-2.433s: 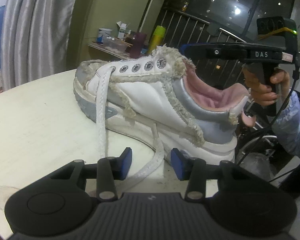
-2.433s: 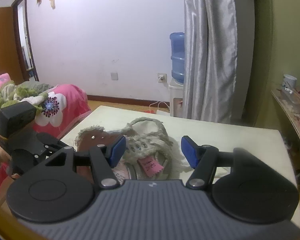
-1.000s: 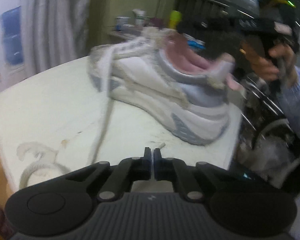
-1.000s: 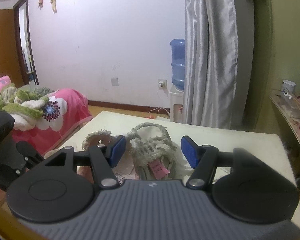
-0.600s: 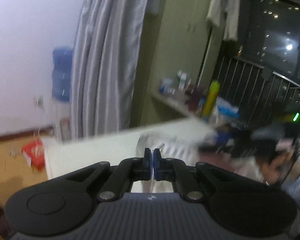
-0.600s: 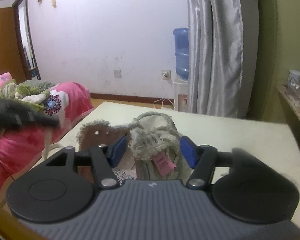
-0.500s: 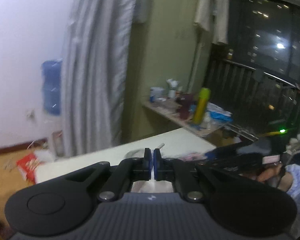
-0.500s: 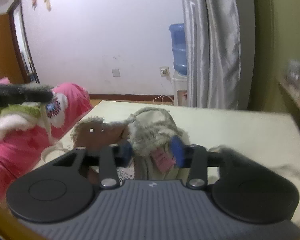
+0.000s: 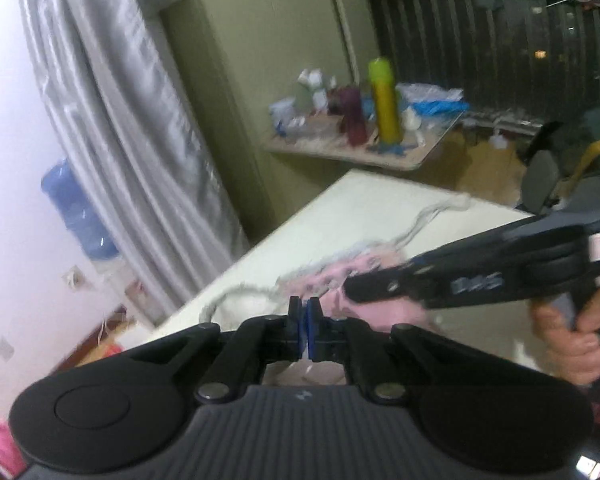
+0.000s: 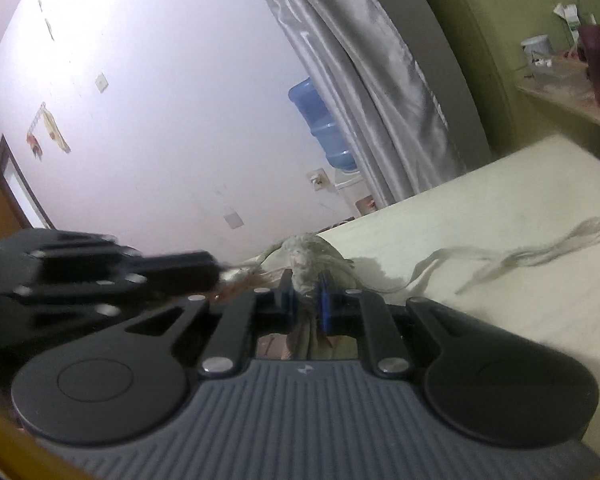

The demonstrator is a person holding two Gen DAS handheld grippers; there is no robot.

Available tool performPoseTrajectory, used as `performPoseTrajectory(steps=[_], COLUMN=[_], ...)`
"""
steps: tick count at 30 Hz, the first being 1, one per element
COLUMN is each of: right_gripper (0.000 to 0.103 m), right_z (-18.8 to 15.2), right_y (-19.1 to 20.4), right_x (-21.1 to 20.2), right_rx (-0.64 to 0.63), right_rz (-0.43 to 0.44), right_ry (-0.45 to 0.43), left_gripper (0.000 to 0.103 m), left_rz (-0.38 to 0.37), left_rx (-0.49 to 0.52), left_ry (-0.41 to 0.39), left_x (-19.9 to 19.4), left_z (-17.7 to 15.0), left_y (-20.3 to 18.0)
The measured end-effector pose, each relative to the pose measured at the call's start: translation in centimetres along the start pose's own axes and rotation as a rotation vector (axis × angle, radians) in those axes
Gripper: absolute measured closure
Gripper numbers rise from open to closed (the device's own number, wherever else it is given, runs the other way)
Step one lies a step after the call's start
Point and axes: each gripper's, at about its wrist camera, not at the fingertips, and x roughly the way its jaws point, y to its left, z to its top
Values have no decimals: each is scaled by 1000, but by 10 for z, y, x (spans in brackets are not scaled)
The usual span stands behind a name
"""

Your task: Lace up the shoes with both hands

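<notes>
Shoe (image 9: 356,280) lay on the pale table (image 9: 364,208), blurred in the left wrist view, its pink lining and frayed grey trim just beyond the left gripper (image 9: 303,330). The left gripper's blue pads were pressed together with no visible gap; whether the lace was caught between them could not be told from this view. A frayed lace (image 9: 432,216) trailed from the shoe across the table toward its far edge.

In the right wrist view, the right gripper (image 10: 307,306) was nearly closed, its pads clamped on a fuzzy grey part of the shoe (image 10: 308,264), apparently the frayed collar or tongue. A loose lace (image 10: 520,258) ran from the shoe to the right over the table (image 10: 540,200), ending in a frayed tip. The left gripper (image 10: 208,270) showed as a dark, blurred shape at the left, its tip beside the shoe.

The person's right hand (image 9: 576,332) held the right gripper's handle at the right edge of the left wrist view. A grey curtain (image 10: 380,80) and a blue water bottle (image 10: 324,124) stood behind the table.
</notes>
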Motion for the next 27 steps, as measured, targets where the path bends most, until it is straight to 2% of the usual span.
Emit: performPoseTrajectory(steps=[6, 16, 27], right_gripper=[92, 91, 90], right_z=[-2, -2, -3], right_y=[-15, -17, -20], right_x=[-3, -4, -4], right_rx=[85, 87, 89], right_rz=[35, 56, 64], right_ry=[-7, -5, -6], left_gripper=[100, 100, 100], left_rz=[13, 16, -31], left_rx=[-23, -69, -138], left_ry=[12, 14, 4], left_x=[14, 31, 38], left_z=[0, 3, 1], left_y=[1, 5, 12])
